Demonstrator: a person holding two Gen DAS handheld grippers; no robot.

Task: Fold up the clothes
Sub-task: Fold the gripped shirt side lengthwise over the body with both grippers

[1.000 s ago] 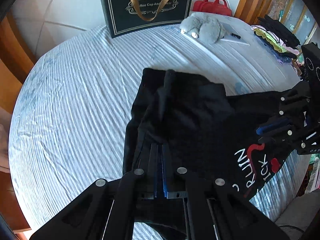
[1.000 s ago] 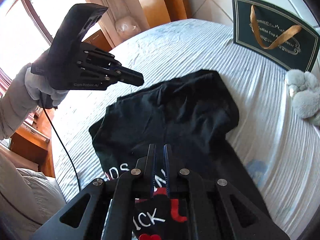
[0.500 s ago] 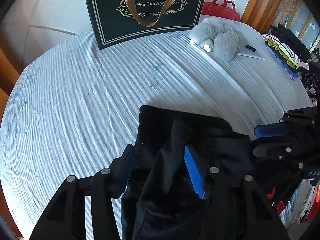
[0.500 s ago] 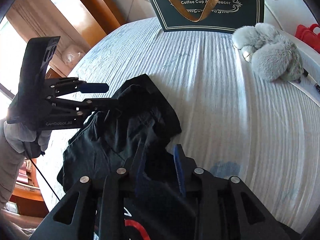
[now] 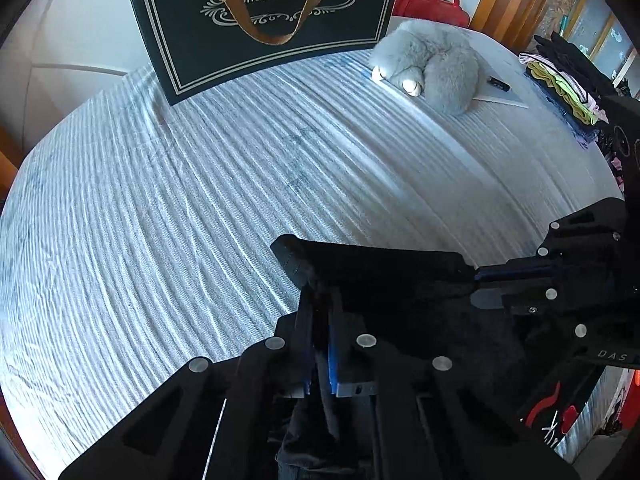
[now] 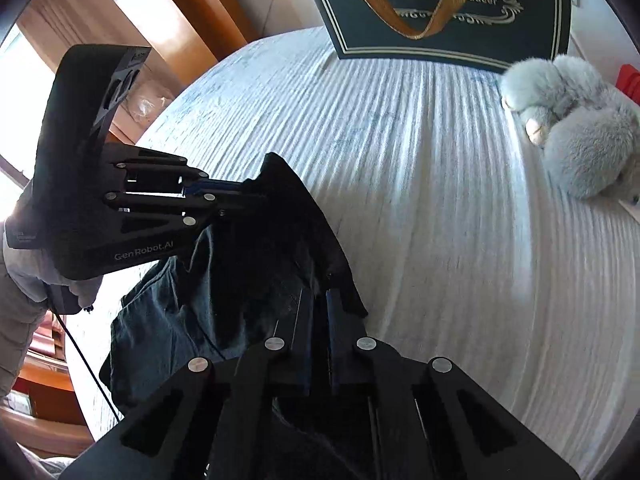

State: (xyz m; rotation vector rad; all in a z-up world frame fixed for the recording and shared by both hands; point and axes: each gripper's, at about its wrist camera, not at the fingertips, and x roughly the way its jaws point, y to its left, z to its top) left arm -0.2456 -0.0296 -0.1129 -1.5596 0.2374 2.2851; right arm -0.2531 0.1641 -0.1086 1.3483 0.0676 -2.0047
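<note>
A black garment with red and white print lies on the striped pale blue bedsheet. My left gripper is shut on its far edge at the left corner. My right gripper is shut on the same edge further right; it also shows in the left wrist view. The edge is held taut between them, lifted off the sheet. In the right wrist view the garment hangs in folds below the left gripper. The rest of the cloth is hidden under the gripper bodies.
A dark gift bag with a gold ribbon handle stands at the back of the bed. A grey plush toy lies at the back right, on a white sheet with a pen. A stack of folded clothes and a red bag sit further right.
Both grippers opened half a second ago around the garment's far edge and have now shut on it. Both have moved forward towards the gift bag, lifting that edge.
</note>
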